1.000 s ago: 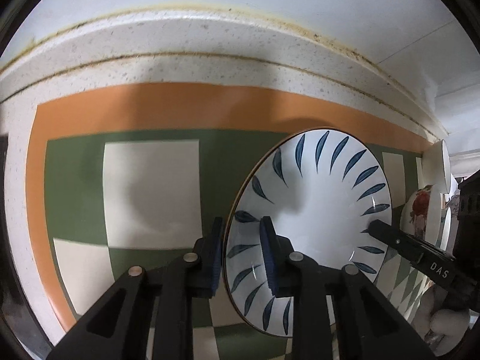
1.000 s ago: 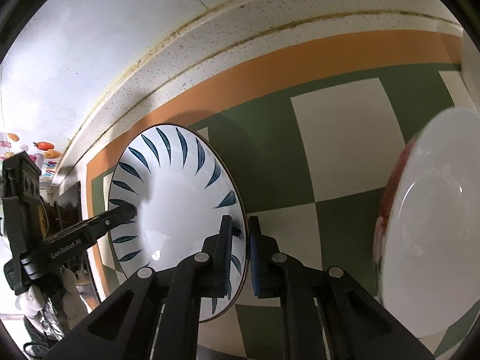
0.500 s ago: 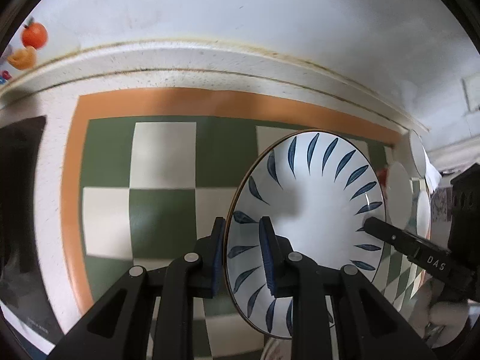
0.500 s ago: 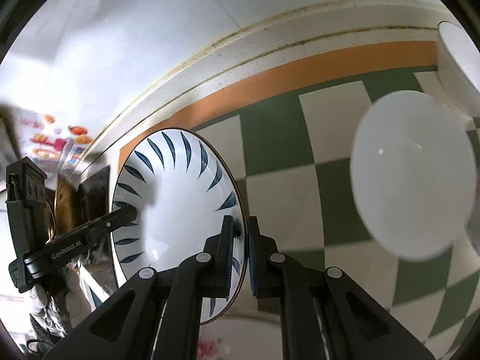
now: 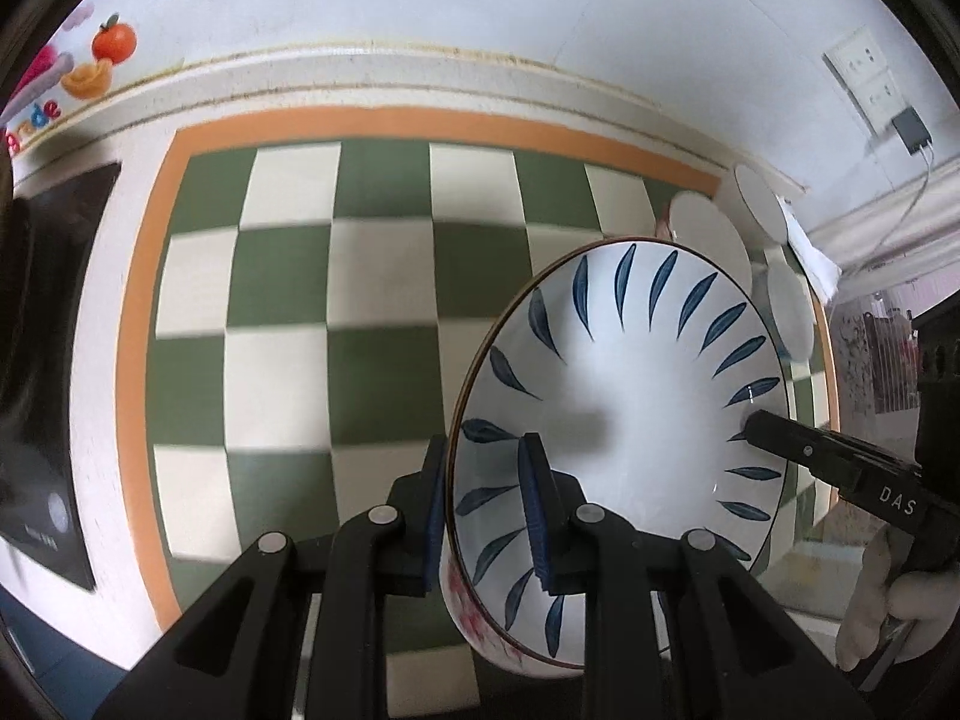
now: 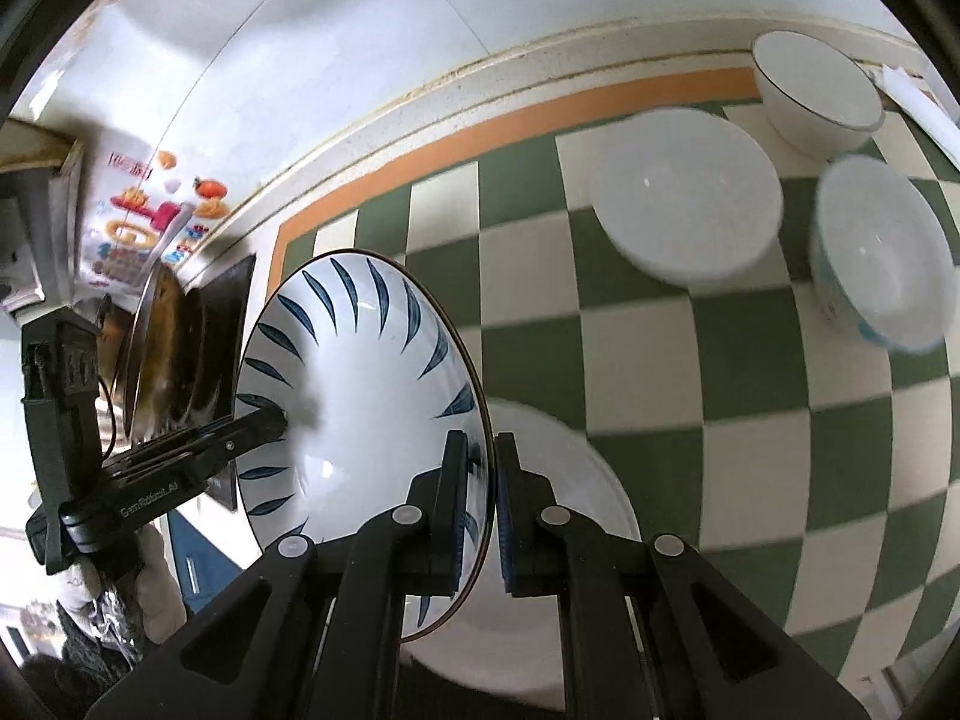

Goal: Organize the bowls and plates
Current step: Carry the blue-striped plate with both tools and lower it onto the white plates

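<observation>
A white bowl with blue leaf marks point(image 5: 630, 396) is held in the air by both grippers over the green-and-cream checked mat. My left gripper point(image 5: 483, 510) is shut on its near-left rim. My right gripper point(image 6: 480, 510) is shut on its opposite rim, and the bowl fills the left of that view point(image 6: 360, 396). Directly under it sits a white bowl with a red flower pattern point(image 5: 474, 624), also seen in the right wrist view point(image 6: 564, 540). Three more white bowls stand on the mat: a wide one point(image 6: 684, 198), one with a blue pattern point(image 6: 882, 252), and a small one at the back point(image 6: 810, 90).
The mat point(image 5: 360, 312) has an orange border and lies on a speckled counter against a white wall. A black cooktop point(image 5: 42, 360) lies to the left. A pan with a lid point(image 6: 162, 348) sits on it. A wall socket with a charger point(image 5: 906, 120) is at the far right.
Both grippers have lifted the blue-leaf bowl higher and pulled back, so more of the mat and bowls shows. The flower-pattern bowl has come into view beneath it.
</observation>
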Motion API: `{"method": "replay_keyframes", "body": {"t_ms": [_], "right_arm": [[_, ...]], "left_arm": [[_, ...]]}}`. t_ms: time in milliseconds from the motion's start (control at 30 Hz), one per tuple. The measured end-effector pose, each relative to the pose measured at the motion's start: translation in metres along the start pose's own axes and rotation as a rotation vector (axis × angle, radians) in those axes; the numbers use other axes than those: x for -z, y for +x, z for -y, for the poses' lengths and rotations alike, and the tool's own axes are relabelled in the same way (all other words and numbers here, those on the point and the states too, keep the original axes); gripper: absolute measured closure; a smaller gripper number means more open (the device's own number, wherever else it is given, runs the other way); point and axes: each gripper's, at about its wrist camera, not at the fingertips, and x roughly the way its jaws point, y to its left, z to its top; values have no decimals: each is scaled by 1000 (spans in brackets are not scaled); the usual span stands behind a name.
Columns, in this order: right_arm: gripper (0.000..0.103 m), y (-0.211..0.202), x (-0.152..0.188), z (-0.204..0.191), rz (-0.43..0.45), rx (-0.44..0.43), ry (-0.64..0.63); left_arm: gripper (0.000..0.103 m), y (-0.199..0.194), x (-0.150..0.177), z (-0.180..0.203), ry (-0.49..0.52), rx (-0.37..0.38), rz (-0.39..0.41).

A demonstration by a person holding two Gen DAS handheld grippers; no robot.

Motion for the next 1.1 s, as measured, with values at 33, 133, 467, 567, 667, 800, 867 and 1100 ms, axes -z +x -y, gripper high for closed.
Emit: {"method": "replay_keyframes", "body": {"t_ms": [33,133,467,567,667,800,867,1100], "right_arm": [[93,-1,7,2,-4,3,-1],[93,3,21,8,-23,3,3],[93,32,49,35,-86,7,23],[93,37,54,43,-98,8,29],[93,41,55,50,-103,17,34],[93,46,53,54,-103,21,42],[93,49,53,57,-107,24,44],[93,60,50,62,-128,27,37]], "left_arm": [[83,2,5,1,-1,2,-6],[83,10,21,4,-3,2,-30],[83,38,49,10,-14,-20,-92],[83,45,53,13,-12,-24,-105],[82,53,55,15,-13,-26,-122],[82,62,56,16,-10,-31,-134],[82,65,55,17,-11,-35,-140],[81,74,53,18,-30,-49,-159]]}}
